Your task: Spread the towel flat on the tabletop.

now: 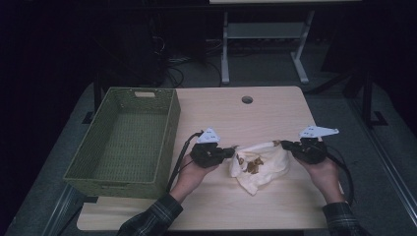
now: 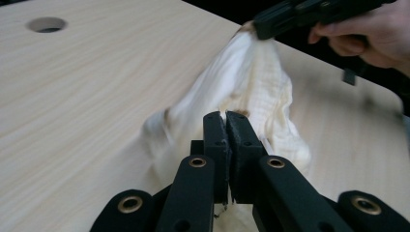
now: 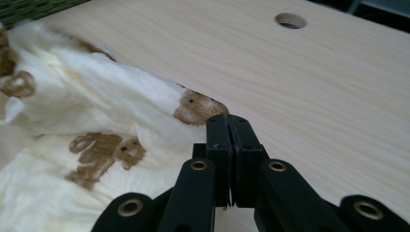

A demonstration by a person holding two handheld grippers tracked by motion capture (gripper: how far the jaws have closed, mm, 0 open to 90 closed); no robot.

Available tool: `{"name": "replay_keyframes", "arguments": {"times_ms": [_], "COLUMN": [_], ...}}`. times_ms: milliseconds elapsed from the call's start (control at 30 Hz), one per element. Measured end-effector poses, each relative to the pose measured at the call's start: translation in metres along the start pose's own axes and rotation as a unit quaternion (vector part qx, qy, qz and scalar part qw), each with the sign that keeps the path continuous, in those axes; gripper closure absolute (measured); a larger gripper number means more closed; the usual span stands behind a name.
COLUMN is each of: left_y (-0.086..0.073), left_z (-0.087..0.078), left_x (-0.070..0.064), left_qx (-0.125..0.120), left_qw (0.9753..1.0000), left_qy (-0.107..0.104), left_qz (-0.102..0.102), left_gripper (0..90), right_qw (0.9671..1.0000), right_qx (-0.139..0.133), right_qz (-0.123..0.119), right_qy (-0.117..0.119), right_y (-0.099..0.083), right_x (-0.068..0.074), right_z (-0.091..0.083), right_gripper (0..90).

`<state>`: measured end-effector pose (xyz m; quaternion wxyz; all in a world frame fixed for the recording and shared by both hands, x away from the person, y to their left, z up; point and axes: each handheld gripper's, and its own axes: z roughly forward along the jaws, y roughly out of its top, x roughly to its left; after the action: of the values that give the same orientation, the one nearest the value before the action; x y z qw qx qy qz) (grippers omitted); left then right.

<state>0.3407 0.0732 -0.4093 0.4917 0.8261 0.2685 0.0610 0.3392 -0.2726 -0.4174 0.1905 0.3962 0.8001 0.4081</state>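
1. Pale wood grain covers the table point(image 1: 275, 105), which is set in a dim room; a person's two forearms in plaid sleeves are seen entering at 6 o'clock in the high view.
2. Nearest the person, the left gripper point(image 1: 229, 152) is held in the left hand point(image 1: 193, 172), and the right gripper point(image 1: 284, 144) is held in the right hand point(image 1: 322, 169).
3. Between the two grippers a cream cloth point(image 1: 260, 164) printed with brown bears is stretched, its lower part drooping onto the table toward 6 o'clock.
4. In the left gripper view, the jaws of the left gripper point(image 2: 225, 116) are seen pressed together with the cloth point(image 2: 251, 92) pinched at their tips; the right gripper point(image 2: 263, 26) is seen at 1 o'clock, gripping the far corner.
5. In the right gripper view, the jaws of the right gripper point(image 3: 227, 118) are likewise closed, and a corner of the cloth point(image 3: 96, 111) bearing a brown bear is clamped between them.
6. At 9 o'clock from the cloth, a green woven basket point(image 1: 169, 125) is placed on the table's left edge, apart from the cloth.
7. Farther off, at 12 o'clock, a round hole point(image 1: 247, 100) is cut in the tabletop.
8. Beyond the table, the white legs of a desk frame point(image 1: 225, 49) and dark cables are seen on the floor.
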Motion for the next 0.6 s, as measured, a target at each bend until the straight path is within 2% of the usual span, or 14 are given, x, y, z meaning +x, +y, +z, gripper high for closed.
{"name": "replay_keyframes", "arguments": {"times_ms": [33, 133, 167, 200, 267, 300, 333, 400, 433, 467, 500, 600], "left_y": [0.0, -0.001, -0.001, -0.002, -0.003, -0.003, -0.004, -0.004, -0.005, -0.005, -0.005, -0.005], "left_z": [0.0, -0.003, -0.003, -0.003, -0.004, -0.004, -0.004, -0.005, -0.005, -0.007, -0.007, -0.009], "left_x": [0.0, 0.012, 0.012, 0.016, 0.018, 0.021, 0.023, 0.026, 0.026, 0.027, 0.027, 0.026], "left_qx": [0.0, -0.005, -0.005, -0.007, -0.009, -0.007, -0.009, -0.004, -0.002, -0.003, -0.003, 0.002], "left_qw": [1.0, 0.9993, 0.9993, 0.9982, 0.9976, 0.9961, 0.9952, 0.9944, 0.994, 0.9935, 0.9935, 0.994], "left_qy": [0.0, 0.034, 0.034, 0.056, 0.064, 0.083, 0.093, 0.1, 0.104, 0.108, 0.108, 0.104], "left_qz": [0.0, -0.016, -0.016, -0.022, -0.026, -0.029, -0.028, -0.033, -0.033, -0.033, -0.033, -0.031], "left_gripper": [87.2, 87.4, 87.5, 87.5, 87.4, 87.4, 87.3, 84.8, 81.3, 74.2, 71.9, 67.1], "right_qw": [1.0, 0.9997, 0.9997, 0.9994, 0.9993, 0.9991, 0.999, 0.9989, 0.999, 0.9993, 0.9993, 0.9994], "right_qx": [0.0, -0.002, -0.002, 0.002, 0.003, 0.006, 0.008, 0.005, 0.001, -0.009, -0.009, -0.016], "right_qz": [0.0, 0.004, 0.004, 0.008, 0.01, 0.012, 0.012, 0.015, 0.017, 0.023, 0.023, 0.029], "right_qy": [0.0, -0.024, -0.024, -0.034, -0.037, -0.041, -0.042, -0.043, -0.04, -0.028, -0.028, -0.006], "right_y": [0.0, 0.002, 0.002, 0.003, 0.003, 0.003, 0.003, 0.003, 0.003, 0.003, 0.003, 0.003], "right_x": [0.0, -0.011, -0.011, -0.016, -0.018, -0.02, -0.021, -0.02, -0.02, -0.018, -0.018, -0.014], "right_z": [0.0, 0.001, 0.001, 0.003, 0.005, 0.008, 0.011, 0.013, 0.013, 0.01, 0.01, 0.004], "right_gripper": [87.9, 88.1, 88.1, 88.1, 88.1, 88.1, 86.3, 73.9, 71.8, 67.2, 67.2, 65.5]}}
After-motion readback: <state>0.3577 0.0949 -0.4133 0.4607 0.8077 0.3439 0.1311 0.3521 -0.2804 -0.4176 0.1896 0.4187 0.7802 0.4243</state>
